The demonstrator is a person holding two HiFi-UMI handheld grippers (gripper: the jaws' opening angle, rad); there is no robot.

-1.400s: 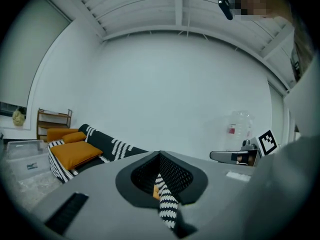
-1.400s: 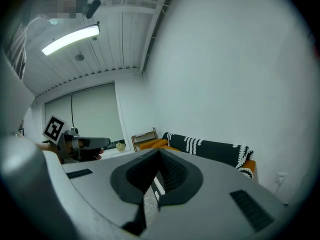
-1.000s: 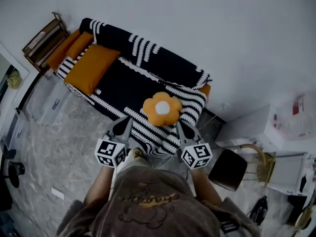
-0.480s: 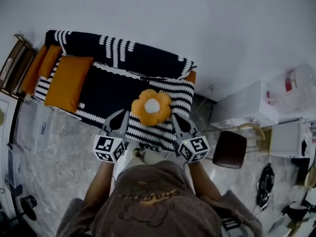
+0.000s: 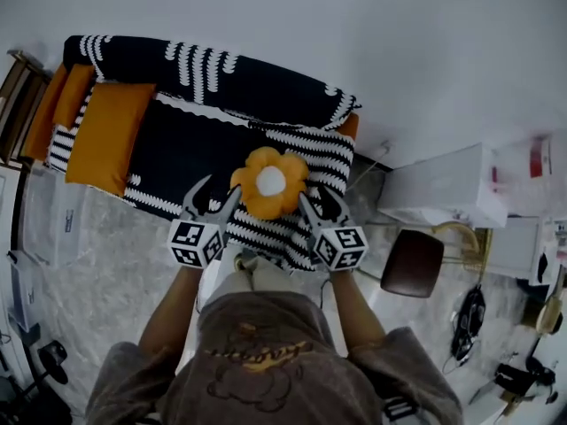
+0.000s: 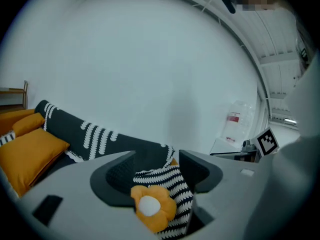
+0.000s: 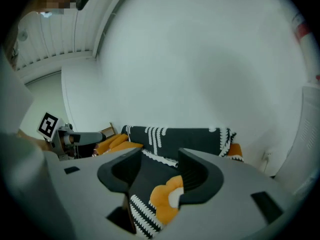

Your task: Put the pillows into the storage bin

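Left claw [image 5: 213,200] and right claw [image 5: 323,206] just spreading, empty, flanking flower pillow [image 5: 270,182] on striped sofa [image 5: 204,144], white wall [image 5: 372,34] far, marbled floor [image 5: 115,264] near.

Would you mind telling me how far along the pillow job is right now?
Nothing looks done: the flower pillow and the orange pillows lie on the sofa. In hand: the left gripper and right gripper flank the flower pillow, jaws just opening, nothing gripped. Left: grasp each pillow and bin it.

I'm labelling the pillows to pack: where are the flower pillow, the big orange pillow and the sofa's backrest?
flower pillow [image 5: 270,181]: head view, its white centre.
big orange pillow [image 5: 106,135]: head view, middle of its face.
sofa backrest [image 5: 204,71]: head view, its striped cover.
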